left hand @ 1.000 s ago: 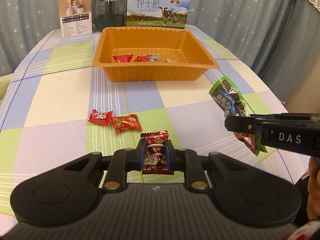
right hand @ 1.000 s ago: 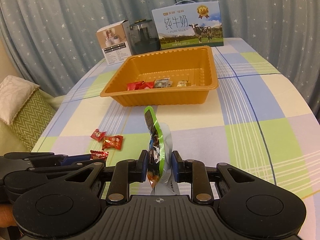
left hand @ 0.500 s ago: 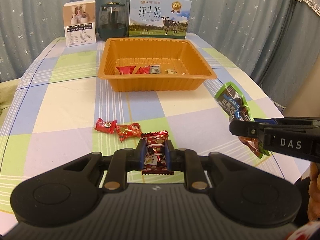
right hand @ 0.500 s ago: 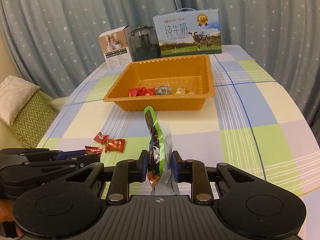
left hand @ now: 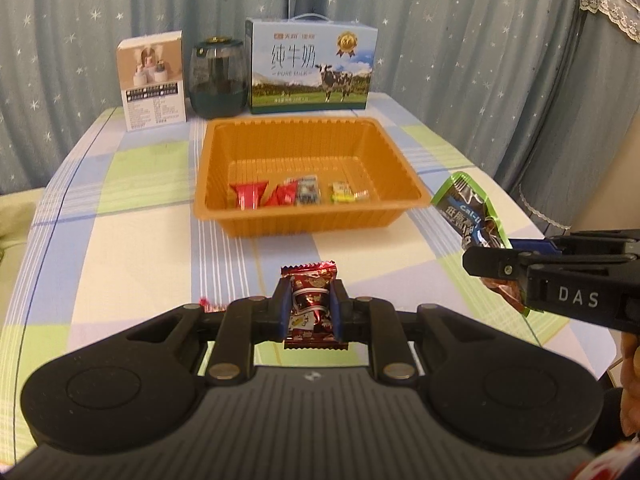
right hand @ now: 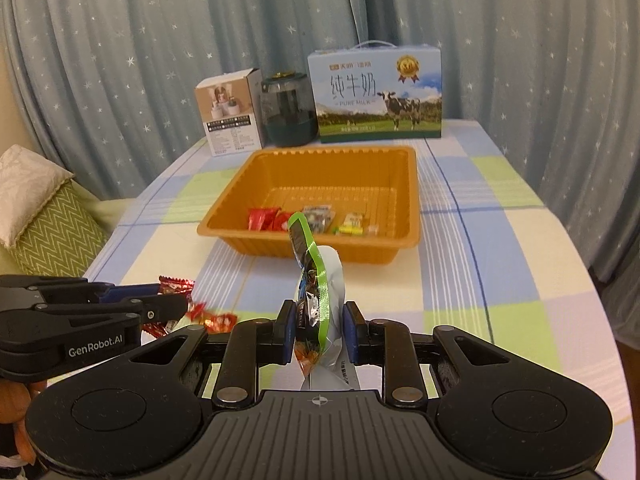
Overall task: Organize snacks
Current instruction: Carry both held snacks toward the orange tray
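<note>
Two snacks are off the surface (left hand: 132,256), one in each of my grippers. My left gripper (left hand: 310,312) is clamped on a dark red candy (left hand: 311,305), its blue pads pressing the wrapper from both sides, with the crimped top edge sticking up above the fingers. My right gripper (right hand: 319,330) is closed on a green-edged snack pouch (right hand: 316,280), which stands upright between the pads and leans a little to the left at its top.

Ahead of both sits the orange tray (left hand: 304,222) on the checked cloth. Along its near wall lie a few small wrapped pieces: two red ones, a bluish one and a yellow-green one. Behind the tray stand a white carton (left hand: 153,80), a dark glass jar (left hand: 218,77) and a milk box (left hand: 311,70) with a cow on it, all in front of a starry blue curtain.

In the right wrist view, two loose red candies (right hand: 212,318) lie on the surface just beside my left gripper's fingers, partly hidden by them. A green zigzag cushion (right hand: 48,224) shows at the left edge.
</note>
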Available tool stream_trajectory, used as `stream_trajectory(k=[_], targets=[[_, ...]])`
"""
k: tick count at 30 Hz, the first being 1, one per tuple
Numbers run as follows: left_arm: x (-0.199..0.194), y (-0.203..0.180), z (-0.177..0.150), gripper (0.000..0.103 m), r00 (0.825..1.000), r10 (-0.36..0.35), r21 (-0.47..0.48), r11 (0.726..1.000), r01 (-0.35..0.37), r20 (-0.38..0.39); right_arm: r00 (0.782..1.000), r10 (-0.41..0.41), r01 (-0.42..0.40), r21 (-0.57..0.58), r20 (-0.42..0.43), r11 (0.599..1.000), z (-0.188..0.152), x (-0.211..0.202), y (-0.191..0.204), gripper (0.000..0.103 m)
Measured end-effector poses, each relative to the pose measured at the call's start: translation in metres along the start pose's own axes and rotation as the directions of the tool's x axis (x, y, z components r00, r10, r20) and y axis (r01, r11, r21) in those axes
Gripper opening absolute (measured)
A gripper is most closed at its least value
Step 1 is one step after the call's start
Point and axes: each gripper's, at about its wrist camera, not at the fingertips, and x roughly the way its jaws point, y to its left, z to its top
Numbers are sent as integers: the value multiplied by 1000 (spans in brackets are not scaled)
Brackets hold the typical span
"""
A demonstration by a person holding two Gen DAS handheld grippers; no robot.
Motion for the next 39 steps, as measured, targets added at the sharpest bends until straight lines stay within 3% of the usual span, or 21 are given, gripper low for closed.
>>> stream_trajectory(k=[16,39], targets=[[16,10,56,18,999,-3,30,1000,2,47,999,20,-20,-12,27,1000,53,20,-8,25],[110,28,107,18,1000,-12,44,999,11,12,999,21,-21,2,-25,1000,96,105,-40,25]])
